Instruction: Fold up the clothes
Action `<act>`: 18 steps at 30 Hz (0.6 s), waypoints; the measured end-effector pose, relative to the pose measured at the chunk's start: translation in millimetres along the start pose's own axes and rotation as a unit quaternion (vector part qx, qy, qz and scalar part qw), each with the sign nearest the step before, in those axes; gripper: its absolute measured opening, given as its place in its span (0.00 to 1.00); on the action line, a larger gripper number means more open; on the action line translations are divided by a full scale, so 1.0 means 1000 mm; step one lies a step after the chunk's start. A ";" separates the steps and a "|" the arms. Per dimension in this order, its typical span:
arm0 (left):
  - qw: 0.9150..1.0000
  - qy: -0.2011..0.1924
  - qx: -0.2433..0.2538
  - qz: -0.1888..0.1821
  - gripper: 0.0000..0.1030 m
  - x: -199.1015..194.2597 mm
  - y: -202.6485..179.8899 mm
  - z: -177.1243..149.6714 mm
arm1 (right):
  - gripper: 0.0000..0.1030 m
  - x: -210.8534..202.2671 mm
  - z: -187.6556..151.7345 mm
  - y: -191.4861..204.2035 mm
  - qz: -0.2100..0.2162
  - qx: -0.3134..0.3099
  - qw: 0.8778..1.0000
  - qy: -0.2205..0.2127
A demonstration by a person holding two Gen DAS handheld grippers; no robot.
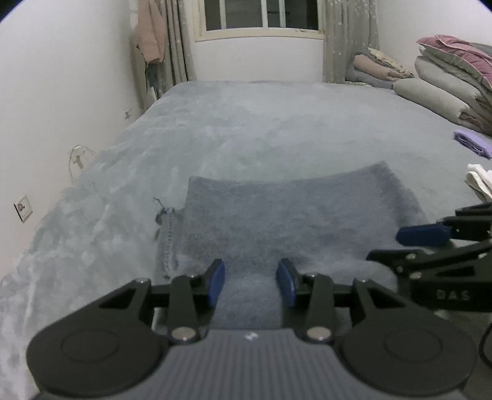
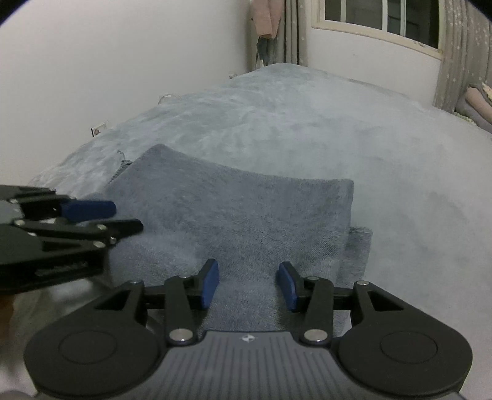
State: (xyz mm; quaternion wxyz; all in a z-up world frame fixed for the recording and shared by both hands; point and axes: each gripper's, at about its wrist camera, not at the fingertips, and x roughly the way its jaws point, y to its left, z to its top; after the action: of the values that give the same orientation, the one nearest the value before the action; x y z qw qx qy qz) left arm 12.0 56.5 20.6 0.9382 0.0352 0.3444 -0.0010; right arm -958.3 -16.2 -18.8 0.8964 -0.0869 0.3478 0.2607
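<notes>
Nearest to us, our left gripper (image 1: 250, 283) has its blue-padded jaws spread wide with nothing between them, poised over the near edge of the folded grey garment (image 1: 295, 221); whether the pads touch the cloth we cannot tell. Our right gripper (image 2: 249, 284) is parted just as widely and grasps nothing either, set over the same near edge a little to the right. In the left wrist view the right gripper comes in from the right border, and in the right wrist view the left gripper comes in from the left border, so the two sit side by side and close together. The garment lies flat on the grey-blue bed cover (image 1: 246, 123), in a roughly rectangular fold near the front of the bed, with a frayed seam edge (image 1: 166, 237) showing on its left side and a lower layer poking out on its right in the right wrist view. To the right, past the garment, we see a pale folded cloth (image 1: 478, 181) and, farther on, a small purple folded piece (image 1: 472, 143). Farther still on the right sits a stack of folded quilts (image 1: 452, 80). At the far end are the window (image 1: 261, 15), the curtains (image 1: 350, 40) and a pink garment hanging (image 1: 150, 34) in the far left corner.
</notes>
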 end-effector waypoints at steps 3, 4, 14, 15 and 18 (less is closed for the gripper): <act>1.000 0.005 -0.015 -0.007 0.38 0.001 0.006 0.002 | 0.42 0.002 -0.002 -0.002 0.001 0.006 1.000 -0.001; 1.000 0.006 -0.019 -0.011 0.38 0.001 0.008 0.002 | 0.42 0.002 -0.001 -0.001 0.000 0.005 1.000 -0.001; 0.995 0.013 -0.088 -0.052 0.38 -0.013 0.037 0.009 | 0.46 -0.039 0.005 -0.008 -0.010 0.031 0.999 -0.030; 0.994 0.010 -0.092 -0.053 0.38 -0.017 0.038 0.010 | 0.46 -0.040 0.004 -0.009 -0.006 0.032 0.999 -0.028; 0.992 0.005 -0.108 -0.067 0.40 -0.026 0.043 0.011 | 0.46 -0.034 0.003 -0.005 0.012 0.036 0.999 -0.009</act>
State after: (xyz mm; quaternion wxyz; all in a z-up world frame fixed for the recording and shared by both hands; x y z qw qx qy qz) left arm 0.7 97.8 48.5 0.9327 -0.0891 0.3485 -0.0267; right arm -975.2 -33.1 6.1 0.8988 -0.0481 0.3497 0.2598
